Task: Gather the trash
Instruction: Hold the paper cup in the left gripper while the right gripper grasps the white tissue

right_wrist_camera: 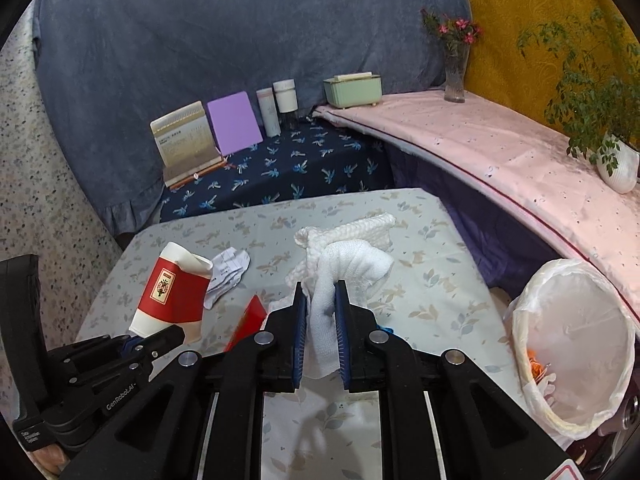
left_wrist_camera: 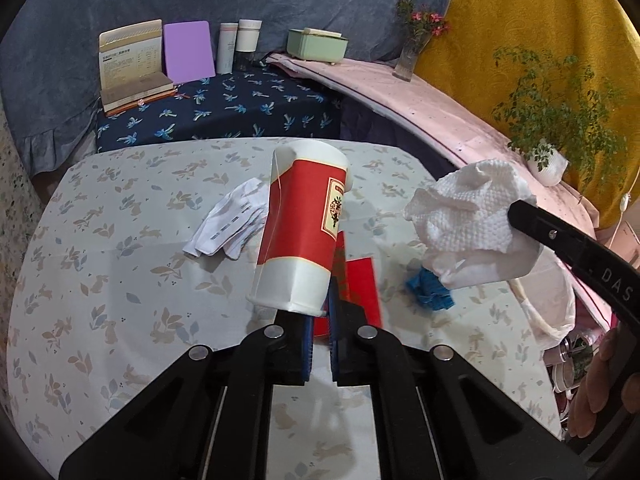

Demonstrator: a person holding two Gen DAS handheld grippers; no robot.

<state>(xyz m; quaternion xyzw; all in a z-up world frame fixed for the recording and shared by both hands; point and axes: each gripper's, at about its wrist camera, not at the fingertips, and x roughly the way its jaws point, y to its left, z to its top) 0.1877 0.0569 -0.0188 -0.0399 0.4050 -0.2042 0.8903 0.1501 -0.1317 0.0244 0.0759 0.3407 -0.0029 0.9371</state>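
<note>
My left gripper [left_wrist_camera: 318, 304] is shut on the base rim of a red and white paper cup [left_wrist_camera: 302, 224] and holds it above the floral table; it shows in the right wrist view [right_wrist_camera: 170, 296] at the left. My right gripper [right_wrist_camera: 320, 300] is shut on a crumpled white paper towel [right_wrist_camera: 340, 264], also seen in the left wrist view [left_wrist_camera: 472, 216] at the right. A crumpled white printed paper [left_wrist_camera: 232, 220], a red card [left_wrist_camera: 360, 288] and a blue scrap [left_wrist_camera: 430, 290] lie on the table. A bin lined with a white bag [right_wrist_camera: 576, 344] stands at the table's right.
The floral table [left_wrist_camera: 120, 280] ends at a dark blue cloth shelf [left_wrist_camera: 224, 108] with a booklet [left_wrist_camera: 132, 60], purple card, two bottles and a green box [left_wrist_camera: 316, 44]. A pink ledge [right_wrist_camera: 480, 148] at the right carries a flower vase [right_wrist_camera: 456, 72] and a potted plant [right_wrist_camera: 616, 164].
</note>
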